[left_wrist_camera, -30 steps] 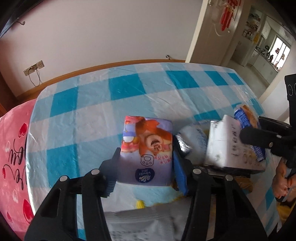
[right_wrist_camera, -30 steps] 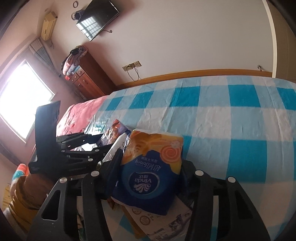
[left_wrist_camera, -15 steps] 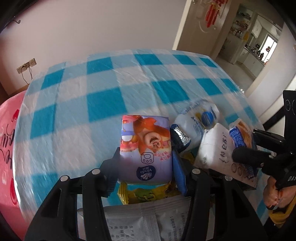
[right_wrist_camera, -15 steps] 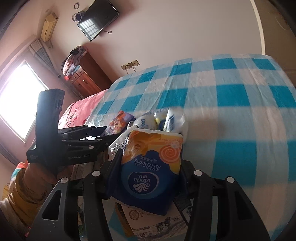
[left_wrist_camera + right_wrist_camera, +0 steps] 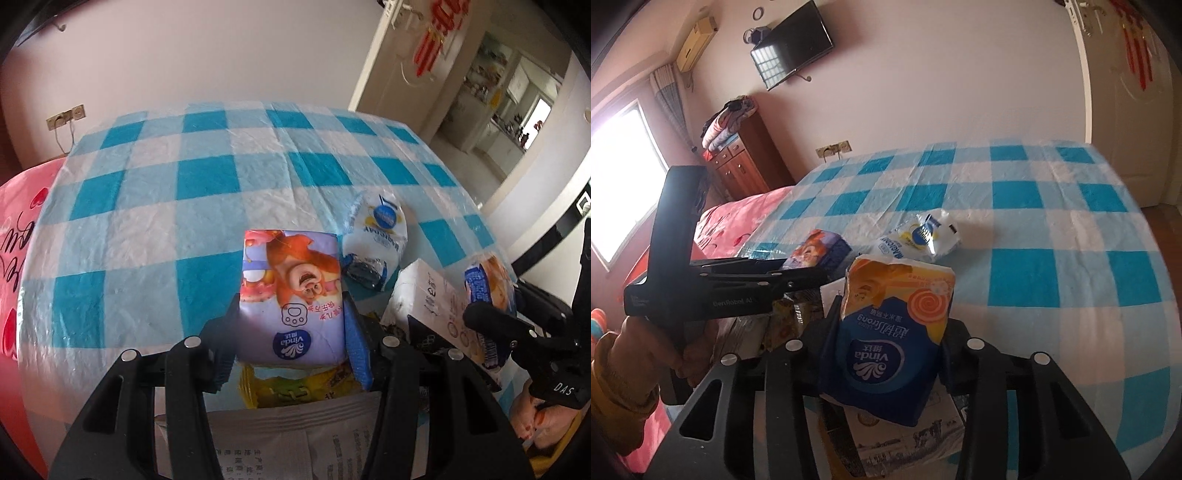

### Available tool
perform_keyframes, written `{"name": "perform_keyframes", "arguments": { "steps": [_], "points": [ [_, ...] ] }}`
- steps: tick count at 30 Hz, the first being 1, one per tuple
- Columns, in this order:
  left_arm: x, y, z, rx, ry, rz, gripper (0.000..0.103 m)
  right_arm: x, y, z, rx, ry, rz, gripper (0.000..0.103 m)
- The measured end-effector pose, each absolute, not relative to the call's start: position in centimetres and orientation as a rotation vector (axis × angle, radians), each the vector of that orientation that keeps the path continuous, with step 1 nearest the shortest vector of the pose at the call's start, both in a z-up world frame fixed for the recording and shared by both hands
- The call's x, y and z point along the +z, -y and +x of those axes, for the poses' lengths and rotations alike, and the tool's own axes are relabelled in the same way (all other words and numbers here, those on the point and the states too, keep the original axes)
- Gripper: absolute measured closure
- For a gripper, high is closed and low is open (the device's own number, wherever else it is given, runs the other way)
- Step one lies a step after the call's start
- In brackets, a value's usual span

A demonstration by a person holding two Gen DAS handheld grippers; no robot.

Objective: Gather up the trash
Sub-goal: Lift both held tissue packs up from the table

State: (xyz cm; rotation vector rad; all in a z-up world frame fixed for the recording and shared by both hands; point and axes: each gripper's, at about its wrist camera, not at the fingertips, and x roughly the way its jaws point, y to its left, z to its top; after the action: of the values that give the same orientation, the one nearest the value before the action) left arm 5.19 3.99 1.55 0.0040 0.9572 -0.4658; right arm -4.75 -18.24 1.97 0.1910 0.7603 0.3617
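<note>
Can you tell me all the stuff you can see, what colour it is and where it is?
purple tissue pack: 1, purple with orange cartoon, gripped in left tongs
blue tissue pack: 1, blue and orange, between right tongs, closing on it
white snack bag: 1, white and blue, lying on cloth
white carton: 1, white, right of purple pack
yellow wrapper: 1, yellow, under left tongs
printed paper: 1, white, nearest edge
checked cloth: 1, blue and white, covers table
pink bedding: 1, pink, left
television: 1, black, wall
wooden cabinet: 1, brown, by window
hand: 1, yellow sleeve, holds left tongs
</note>
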Motion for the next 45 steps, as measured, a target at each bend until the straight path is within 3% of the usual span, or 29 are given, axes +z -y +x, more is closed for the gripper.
{"name": "perform_keyframes", "arguments": {
  "steps": [32, 41, 45],
  "points": [
    [9.6, -12.9, -1.8, -0.382, -0.725, -0.115, 0.051, 7.1, 13.3, -7.5, 0.331, -0.682, 0.075, 0.061],
    [9.3, -16.2, -4.2, -0.323, -0.716, -0.150, 0.051, 3.0, 11.5, -8.8, 0.385, -0.818, 0.068, 0.061],
    [8.3, -16.6, -5.1, -0.307, -0.729, -0.150, 0.051, 1.5, 10.9, -9.4, 0.400, -0.864, 0.065, 0.056]
  ]
}}
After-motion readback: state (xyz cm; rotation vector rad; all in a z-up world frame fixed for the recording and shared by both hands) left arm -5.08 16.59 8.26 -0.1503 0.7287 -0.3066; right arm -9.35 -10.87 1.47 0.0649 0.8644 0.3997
